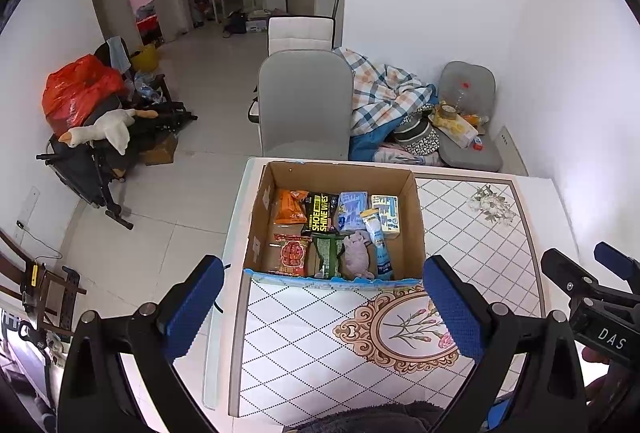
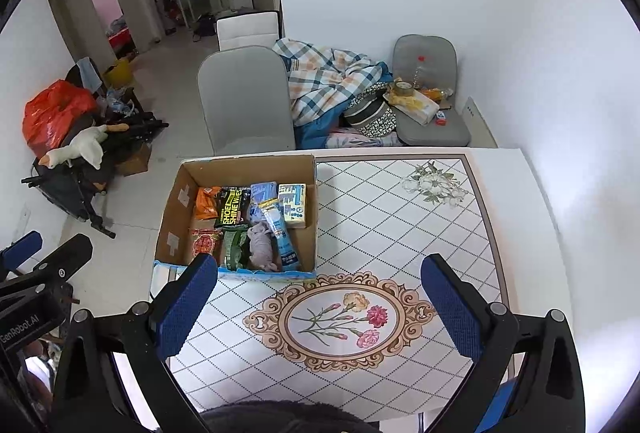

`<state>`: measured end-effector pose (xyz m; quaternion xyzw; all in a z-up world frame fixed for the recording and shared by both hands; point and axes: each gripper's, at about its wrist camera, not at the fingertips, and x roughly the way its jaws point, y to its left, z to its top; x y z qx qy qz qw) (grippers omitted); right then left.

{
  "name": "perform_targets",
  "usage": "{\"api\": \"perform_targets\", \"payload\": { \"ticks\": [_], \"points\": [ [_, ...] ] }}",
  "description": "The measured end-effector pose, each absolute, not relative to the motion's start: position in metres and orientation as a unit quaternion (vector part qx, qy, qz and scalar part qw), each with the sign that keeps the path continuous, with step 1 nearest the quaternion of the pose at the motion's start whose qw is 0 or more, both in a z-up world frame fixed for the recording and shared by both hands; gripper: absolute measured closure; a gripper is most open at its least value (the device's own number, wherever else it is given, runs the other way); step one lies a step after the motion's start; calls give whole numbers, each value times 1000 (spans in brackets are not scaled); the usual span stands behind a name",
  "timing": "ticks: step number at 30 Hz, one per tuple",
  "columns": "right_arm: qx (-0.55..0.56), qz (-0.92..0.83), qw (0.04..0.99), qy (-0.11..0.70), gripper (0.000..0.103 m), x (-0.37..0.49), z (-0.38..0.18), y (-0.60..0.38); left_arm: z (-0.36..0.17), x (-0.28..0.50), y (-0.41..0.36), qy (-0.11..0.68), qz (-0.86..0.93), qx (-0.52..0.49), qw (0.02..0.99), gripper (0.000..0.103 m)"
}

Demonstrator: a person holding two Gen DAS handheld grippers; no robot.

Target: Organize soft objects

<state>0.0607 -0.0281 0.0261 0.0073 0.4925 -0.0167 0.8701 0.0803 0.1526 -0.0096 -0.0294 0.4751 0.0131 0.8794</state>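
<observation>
Right now we see the grey soft toy (image 1: 357, 249) lying lengthwise in the cardboard box (image 1: 416, 217), near its front wall. Our left gripper (image 1: 320, 307) gapes wide straight before it, nearer than the equally wide right gripper (image 2: 320, 309).

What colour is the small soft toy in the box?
Pale lilac-grey; the soft toy shows best in the left wrist view.

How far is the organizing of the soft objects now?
It looks almost finished. The packets and the grey plush toy lie in rows inside the cardboard box. The left gripper and right gripper are open and empty. No loose item shows on the table.
</observation>
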Motion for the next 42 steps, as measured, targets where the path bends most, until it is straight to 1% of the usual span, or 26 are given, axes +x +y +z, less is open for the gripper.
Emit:
{"api": "perform_targets", "payload": {
  "ticks": [11,42],
  "points": [
    [3,-17,873,487,0,59,31,-26,-4,82,151,471,16,-27,882,1],
    [3,-21,877,480,0,61,35,-27,-14,83,148,478,14,-22,878,1]
  ]
}}
